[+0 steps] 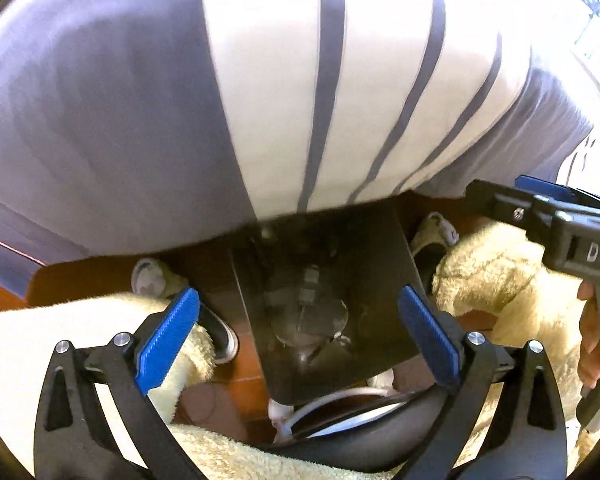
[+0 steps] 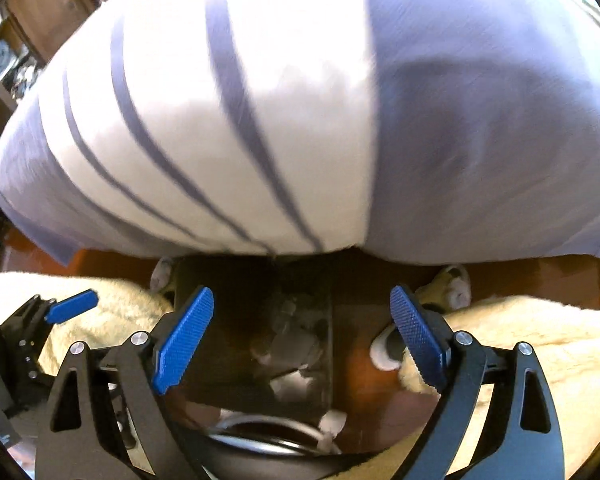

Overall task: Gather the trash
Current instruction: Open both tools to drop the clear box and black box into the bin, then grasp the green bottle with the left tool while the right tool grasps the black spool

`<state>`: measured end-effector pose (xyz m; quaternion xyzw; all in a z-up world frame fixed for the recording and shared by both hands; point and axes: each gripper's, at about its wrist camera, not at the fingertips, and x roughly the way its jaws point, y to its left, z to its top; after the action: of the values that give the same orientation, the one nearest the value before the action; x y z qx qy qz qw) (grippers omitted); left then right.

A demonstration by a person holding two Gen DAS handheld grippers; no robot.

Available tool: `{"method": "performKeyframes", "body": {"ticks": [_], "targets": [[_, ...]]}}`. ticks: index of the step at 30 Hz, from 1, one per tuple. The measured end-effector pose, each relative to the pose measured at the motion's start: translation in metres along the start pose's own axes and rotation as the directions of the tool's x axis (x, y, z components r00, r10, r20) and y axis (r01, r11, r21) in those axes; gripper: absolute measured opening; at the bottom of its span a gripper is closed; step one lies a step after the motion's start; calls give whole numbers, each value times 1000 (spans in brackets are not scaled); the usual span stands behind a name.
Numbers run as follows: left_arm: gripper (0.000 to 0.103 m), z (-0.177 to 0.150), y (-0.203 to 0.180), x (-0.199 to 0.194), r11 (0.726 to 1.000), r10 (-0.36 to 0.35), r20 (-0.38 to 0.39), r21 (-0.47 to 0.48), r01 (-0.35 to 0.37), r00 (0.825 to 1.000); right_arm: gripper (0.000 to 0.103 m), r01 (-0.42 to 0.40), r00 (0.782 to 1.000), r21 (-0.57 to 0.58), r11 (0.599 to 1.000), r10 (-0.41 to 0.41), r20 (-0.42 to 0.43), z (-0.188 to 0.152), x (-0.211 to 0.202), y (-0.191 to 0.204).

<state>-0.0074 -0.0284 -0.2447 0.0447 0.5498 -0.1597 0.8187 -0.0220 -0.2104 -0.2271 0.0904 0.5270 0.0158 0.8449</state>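
left claw (image 1: 298, 334): spread wide, holding nothing; blue pads either side of the dark bin.
right claw (image 2: 302, 338): spread wide, holding nothing; aimed down at the same bin.
dark bin (image 1: 340, 264): smooth-walled, translucent dark container on the floor between the person's feet, partly under the overhanging striped bedding; opening faces the cameras.
crumpled trash (image 2: 284, 340): pale, wadded paper or tissue inside the bin, seen through its wall; a further white scrap (image 2: 332, 420) lies near the bin's near edge, whether in or out cannot be told. judged very light, soft, crushable, not fragile; best pinched across the bulk of a wad, pads closing on a raised fold, since thin edges would likely slip or tear.
striped bedding (image 1: 300, 80): white with grey-blue stripes, fills the upper view, blurred.
fleece-clad legs (image 1: 500, 280): cream pile fabric, either side of the bin.
slippers (image 2: 456, 284): pale, at the feet.
floor (image 2: 380, 380): reddish-brown, glossy.
round dark rim (image 1: 360, 420): close under the claws, identity unclear.
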Motion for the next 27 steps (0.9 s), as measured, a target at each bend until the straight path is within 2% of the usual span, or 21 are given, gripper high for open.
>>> {"method": "performKeyframes", "body": {"ticks": [5, 9, 12, 14, 19, 27], "targets": [[95, 9, -3, -36, 1000, 13, 101, 5, -14, 995, 90, -14, 992, 39, 999, 9, 126, 8, -36, -8], [95, 20, -3, -73, 1000, 28, 202, 6, -30, 979, 91, -7, 975, 35, 999, -1, 224, 15, -66, -8], [95, 27, -2, -93, 999, 39, 254, 20, -46, 966, 93, 38, 959, -3, 999, -36, 282, 20, -83, -2], [95, 34, -2, -106, 998, 46, 286, 31, -57, 957, 93, 63, 950, -25, 998, -52, 307, 25, -91, 2], [95, 54, 3, -127, 996, 68, 328, 29, -82, 942, 93, 50, 939, -21, 999, -40, 342, 47, -106, -1], [95, 98, 22, -129, 991, 118, 358, 15, -132, 926, 93, 88, 923, -36, 995, -68, 378, 89, -110, 2]]}}
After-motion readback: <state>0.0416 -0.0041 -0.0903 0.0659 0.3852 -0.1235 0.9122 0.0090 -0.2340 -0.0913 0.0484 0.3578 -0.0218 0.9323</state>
